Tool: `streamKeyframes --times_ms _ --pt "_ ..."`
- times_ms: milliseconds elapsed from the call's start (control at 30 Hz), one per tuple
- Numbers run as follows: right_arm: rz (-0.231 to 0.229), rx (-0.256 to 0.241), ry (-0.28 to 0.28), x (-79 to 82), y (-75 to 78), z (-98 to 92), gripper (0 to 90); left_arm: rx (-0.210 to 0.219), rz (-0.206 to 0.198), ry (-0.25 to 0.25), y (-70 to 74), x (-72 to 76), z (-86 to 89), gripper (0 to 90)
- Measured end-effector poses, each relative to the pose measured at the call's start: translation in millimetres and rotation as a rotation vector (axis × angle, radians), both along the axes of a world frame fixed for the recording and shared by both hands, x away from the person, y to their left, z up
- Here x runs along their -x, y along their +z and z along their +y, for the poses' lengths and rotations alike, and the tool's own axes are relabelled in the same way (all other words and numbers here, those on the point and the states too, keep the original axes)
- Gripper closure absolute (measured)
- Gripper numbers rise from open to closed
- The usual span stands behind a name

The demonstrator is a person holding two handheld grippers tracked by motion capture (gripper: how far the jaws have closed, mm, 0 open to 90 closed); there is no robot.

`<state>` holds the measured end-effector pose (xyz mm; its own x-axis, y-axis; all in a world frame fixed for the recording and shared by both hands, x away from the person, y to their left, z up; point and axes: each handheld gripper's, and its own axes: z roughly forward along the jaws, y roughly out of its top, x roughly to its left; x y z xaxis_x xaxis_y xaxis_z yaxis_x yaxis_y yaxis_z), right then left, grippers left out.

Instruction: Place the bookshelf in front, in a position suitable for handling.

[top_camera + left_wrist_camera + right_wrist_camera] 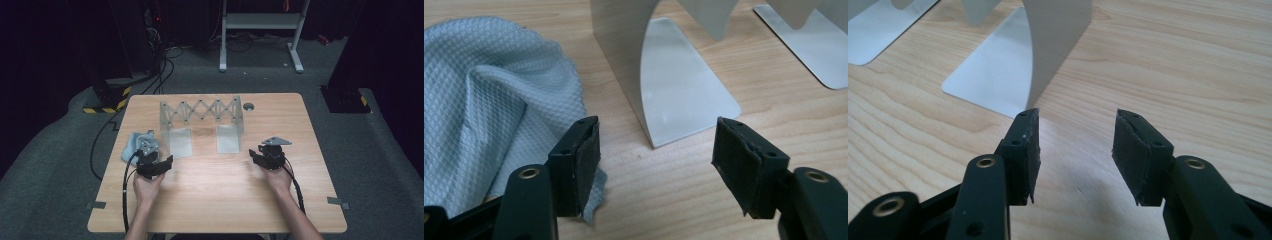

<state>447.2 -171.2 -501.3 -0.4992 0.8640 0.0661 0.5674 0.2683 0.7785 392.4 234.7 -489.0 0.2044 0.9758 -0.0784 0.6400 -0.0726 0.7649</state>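
Where both tools gape empty, left tool (656, 160) beside waffle-weave cloth (484, 105), right tool (1075, 155) near curved metal rack (201, 122).

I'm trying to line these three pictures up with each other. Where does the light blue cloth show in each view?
High view: the light blue cloth lies at the table's left edge, partly under the left gripper.
Left gripper view: it covers the left side, beside the left jaw.
Right gripper view: not in this picture.
Shared landmark: the metal rack, whose flat foot plates lie ahead of both grippers.
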Motion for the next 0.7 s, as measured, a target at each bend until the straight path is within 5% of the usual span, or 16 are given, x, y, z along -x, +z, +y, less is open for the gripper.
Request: streamKeyframes --times_ms 200,700 --pt "0.014 -0.011 0.013 -9.5 2.0 13.0 56.4 0.005 0.015 0.026 5.3 -12.7 2.5 37.8" --pt "0.002 -0.016 -0.027 -26.3 11.5 35.8 62.1 0.034 -0.030 0.073 13.3 -35.6 -3.3 44.6"
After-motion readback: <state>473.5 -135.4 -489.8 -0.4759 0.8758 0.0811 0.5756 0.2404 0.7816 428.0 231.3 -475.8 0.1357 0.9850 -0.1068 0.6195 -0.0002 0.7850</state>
